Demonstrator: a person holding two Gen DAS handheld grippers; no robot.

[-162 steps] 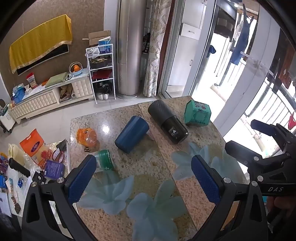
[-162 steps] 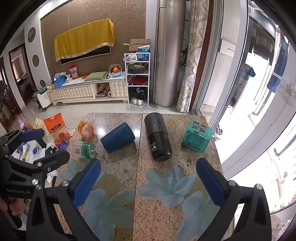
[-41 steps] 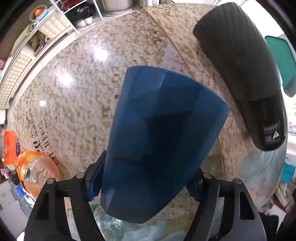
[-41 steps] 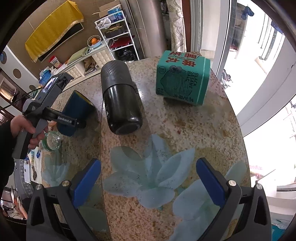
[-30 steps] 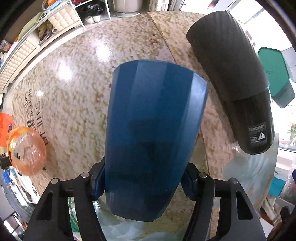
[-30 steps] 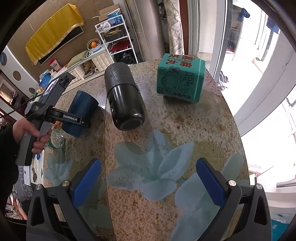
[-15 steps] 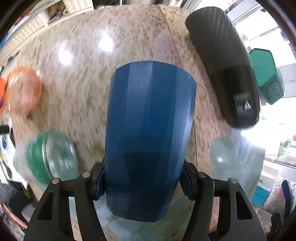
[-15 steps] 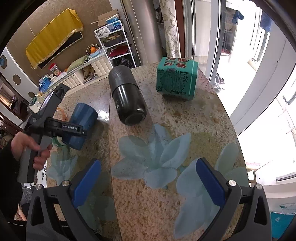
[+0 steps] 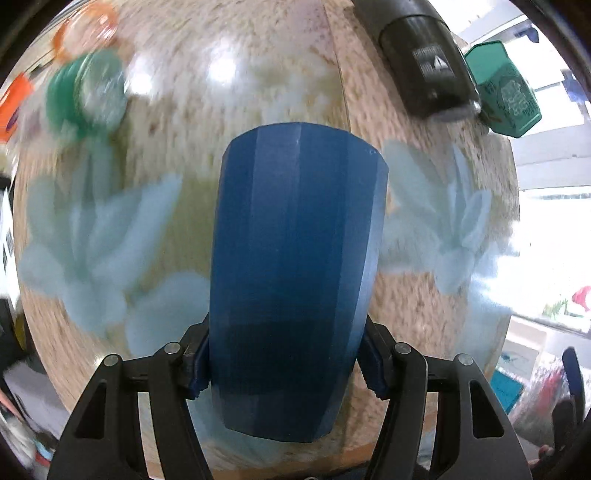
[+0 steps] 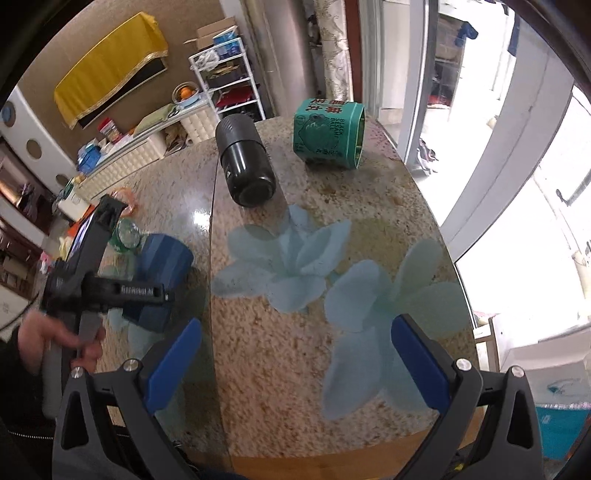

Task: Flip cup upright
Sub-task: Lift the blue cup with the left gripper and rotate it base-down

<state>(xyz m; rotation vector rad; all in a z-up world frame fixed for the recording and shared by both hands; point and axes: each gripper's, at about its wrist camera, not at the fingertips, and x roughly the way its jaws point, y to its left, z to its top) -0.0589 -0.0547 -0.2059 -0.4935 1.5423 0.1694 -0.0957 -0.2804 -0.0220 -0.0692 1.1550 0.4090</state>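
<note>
The blue faceted cup (image 9: 291,266) fills the middle of the left wrist view, clamped between the pads of my left gripper (image 9: 286,363) and held above the granite table (image 9: 258,96). In the right wrist view the cup (image 10: 162,273) is tilted, in the left gripper (image 10: 122,291) at the table's left side. My right gripper (image 10: 295,365) is open and empty over the table's near edge.
A black cylinder (image 10: 243,166) lies on its side at the table's far middle, a teal tin (image 10: 327,133) to its right. A green-lidded jar (image 9: 88,96) and an orange object (image 9: 85,26) sit at the far left. A window wall runs along the right.
My left gripper has carried the cup toward the near edge of the table and tipped it further; the jar and black cylinder have slid up the left wrist view. The right gripper stays open.
</note>
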